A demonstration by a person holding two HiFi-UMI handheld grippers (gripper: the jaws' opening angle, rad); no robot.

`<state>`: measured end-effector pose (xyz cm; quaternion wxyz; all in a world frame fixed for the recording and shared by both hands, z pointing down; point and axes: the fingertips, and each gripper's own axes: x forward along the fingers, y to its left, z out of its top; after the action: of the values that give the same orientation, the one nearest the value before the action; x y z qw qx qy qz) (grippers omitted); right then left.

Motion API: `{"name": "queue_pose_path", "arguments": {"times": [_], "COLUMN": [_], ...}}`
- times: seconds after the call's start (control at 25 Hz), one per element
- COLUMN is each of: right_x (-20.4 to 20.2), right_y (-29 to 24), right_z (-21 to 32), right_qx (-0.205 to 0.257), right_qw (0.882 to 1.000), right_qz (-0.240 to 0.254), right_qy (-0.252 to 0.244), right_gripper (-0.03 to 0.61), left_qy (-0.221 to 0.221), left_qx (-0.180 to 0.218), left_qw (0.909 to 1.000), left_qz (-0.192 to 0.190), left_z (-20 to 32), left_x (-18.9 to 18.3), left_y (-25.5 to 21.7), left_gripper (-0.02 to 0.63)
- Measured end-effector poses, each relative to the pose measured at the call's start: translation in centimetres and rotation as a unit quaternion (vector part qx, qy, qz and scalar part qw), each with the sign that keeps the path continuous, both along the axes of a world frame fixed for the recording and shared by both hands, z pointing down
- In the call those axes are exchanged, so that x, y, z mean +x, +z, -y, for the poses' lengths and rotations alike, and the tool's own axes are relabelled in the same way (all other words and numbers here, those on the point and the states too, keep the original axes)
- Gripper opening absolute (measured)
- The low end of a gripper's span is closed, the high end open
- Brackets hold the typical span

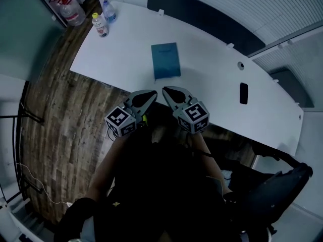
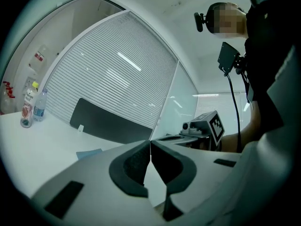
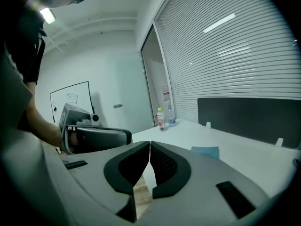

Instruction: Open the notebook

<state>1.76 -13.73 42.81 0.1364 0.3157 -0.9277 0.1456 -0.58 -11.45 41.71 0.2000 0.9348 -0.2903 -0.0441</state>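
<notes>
A blue notebook [image 1: 166,60] lies closed on the white table [image 1: 212,69], near its front edge. My left gripper [image 1: 151,96] and right gripper [image 1: 167,92] hover side by side just short of that edge, tips almost meeting, both shut and empty. In the left gripper view the notebook [image 2: 89,152] shows as a blue sliver past the shut left gripper [image 2: 150,145]. The right gripper view has the notebook [image 3: 205,151] to the right of the shut right gripper [image 3: 150,145], with the left gripper's body [image 3: 89,134] at the left.
Two small bottles [image 1: 104,19] stand at the table's far left corner, a large water jug [image 1: 69,10] on the floor beyond. A black phone-like slab [image 1: 244,93] lies at the right. A dark panel [image 1: 202,16] runs along the back edge. A chair [image 1: 272,190] sits lower right.
</notes>
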Motion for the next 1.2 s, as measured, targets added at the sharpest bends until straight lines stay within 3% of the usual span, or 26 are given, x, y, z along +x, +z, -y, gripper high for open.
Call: {"name": "queue_pose_path", "arguments": {"times": [0.6,1.2], "right_x": [-0.9,0.3], "right_y": [2.4,5.8], "right_z": [5.4,8.6], "right_qx": [-0.016,-0.058], "right_qw": [1.000,0.998], "right_qz": [0.003,-0.016], "right_qy": [0.016,0.008], "right_gripper": [0.011,0.071], "left_qy": [0.011,-0.019], "left_qx": [0.010,-0.029], "left_qw": [0.9999,0.9992], "left_qz": [0.001,0.019], "left_z": [5.5,8.6], "left_x": [-0.5,0.4], "left_y": [1.4,4.5], "left_gripper": [0.023,0.037]}}
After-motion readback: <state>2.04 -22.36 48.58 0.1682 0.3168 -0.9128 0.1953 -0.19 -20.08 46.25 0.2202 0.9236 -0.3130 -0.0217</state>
